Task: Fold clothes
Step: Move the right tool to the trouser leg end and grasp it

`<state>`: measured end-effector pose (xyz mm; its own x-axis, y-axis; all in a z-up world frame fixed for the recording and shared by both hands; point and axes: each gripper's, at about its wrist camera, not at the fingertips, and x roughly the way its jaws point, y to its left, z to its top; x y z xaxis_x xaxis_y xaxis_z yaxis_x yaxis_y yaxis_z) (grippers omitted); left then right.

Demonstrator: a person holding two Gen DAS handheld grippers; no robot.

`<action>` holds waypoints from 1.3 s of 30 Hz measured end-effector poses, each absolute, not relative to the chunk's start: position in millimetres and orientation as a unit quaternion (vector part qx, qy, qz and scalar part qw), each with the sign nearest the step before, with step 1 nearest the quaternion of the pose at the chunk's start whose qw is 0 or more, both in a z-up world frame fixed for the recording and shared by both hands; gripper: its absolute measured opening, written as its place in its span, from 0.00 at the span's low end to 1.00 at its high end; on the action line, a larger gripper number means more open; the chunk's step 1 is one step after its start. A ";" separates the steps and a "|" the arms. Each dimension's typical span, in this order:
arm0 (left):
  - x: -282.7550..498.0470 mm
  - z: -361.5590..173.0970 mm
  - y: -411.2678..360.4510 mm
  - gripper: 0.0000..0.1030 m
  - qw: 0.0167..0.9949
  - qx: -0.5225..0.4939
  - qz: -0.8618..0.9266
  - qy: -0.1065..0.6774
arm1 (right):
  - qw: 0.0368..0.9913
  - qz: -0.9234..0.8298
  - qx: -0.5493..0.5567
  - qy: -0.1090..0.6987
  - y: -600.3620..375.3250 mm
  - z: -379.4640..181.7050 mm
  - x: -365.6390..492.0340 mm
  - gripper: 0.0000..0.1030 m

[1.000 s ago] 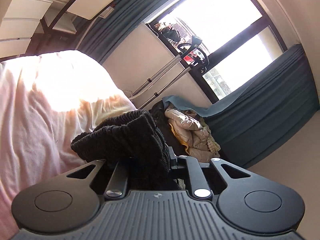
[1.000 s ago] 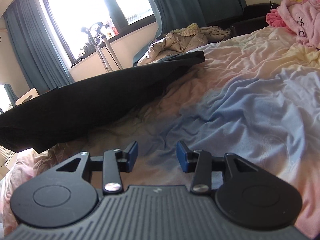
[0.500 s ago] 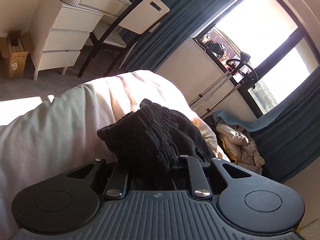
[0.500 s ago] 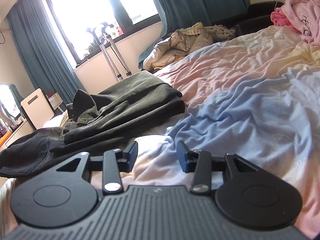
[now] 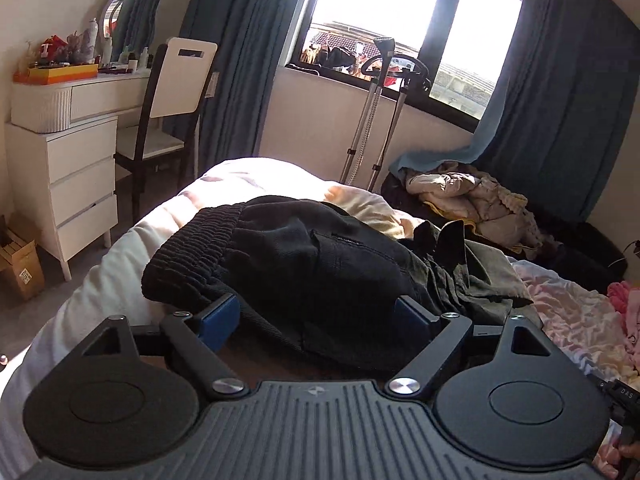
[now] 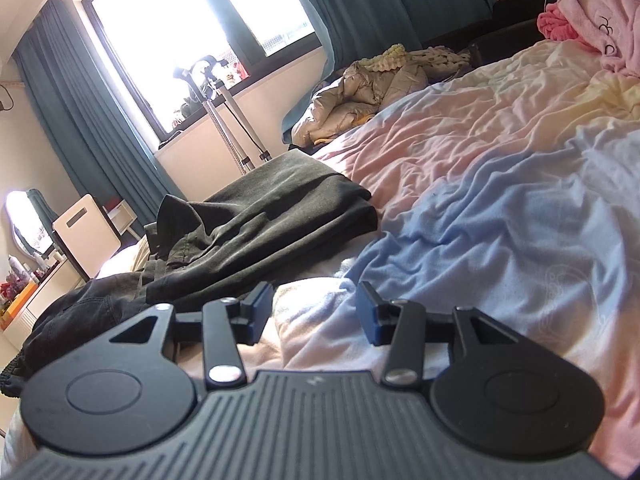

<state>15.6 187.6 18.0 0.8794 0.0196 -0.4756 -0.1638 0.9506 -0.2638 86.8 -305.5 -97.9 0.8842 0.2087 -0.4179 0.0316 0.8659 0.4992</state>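
Note:
Black trousers (image 5: 304, 264) with a ribbed elastic waistband (image 5: 188, 248) lie bunched on the bed, partly over a dark olive garment (image 5: 476, 276). My left gripper (image 5: 316, 316) is open, its blue pads on either side of the trousers' near edge, holding nothing. In the right wrist view the olive garment (image 6: 276, 208) lies folded flat on the bed with the black trousers (image 6: 80, 312) at its left. My right gripper (image 6: 316, 312) is open and empty, low over the sheet just in front of the olive garment.
The bed has a crumpled pink, blue and cream sheet (image 6: 500, 184). A pink garment (image 6: 592, 20) lies at its far right. A beige jacket (image 5: 468, 196) is piled under the window. White drawers (image 5: 64, 176), a chair (image 5: 176, 92) and crutches (image 5: 376, 112) stand beyond the bed.
My left gripper has opened and let go of the black trousers, which now lie on the bed; its view has swung level. The right gripper has stayed open and barely moved.

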 end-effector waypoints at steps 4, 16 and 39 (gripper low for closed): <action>22.9 17.8 132.8 0.88 0.961 -0.158 0.019 0.225 | 0.941 0.061 0.239 0.230 -301.6 -93.7 84.0 0.54; 53.4 -20.6 47.5 0.91 0.972 -0.111 -0.026 0.205 | 0.971 0.170 0.044 0.162 -224.6 -86.1 82.5 0.85; 98.5 -78.2 106.5 0.91 0.935 -0.133 -0.016 0.328 | 0.963 0.140 -0.108 0.201 -99.5 -114.1 240.4 0.83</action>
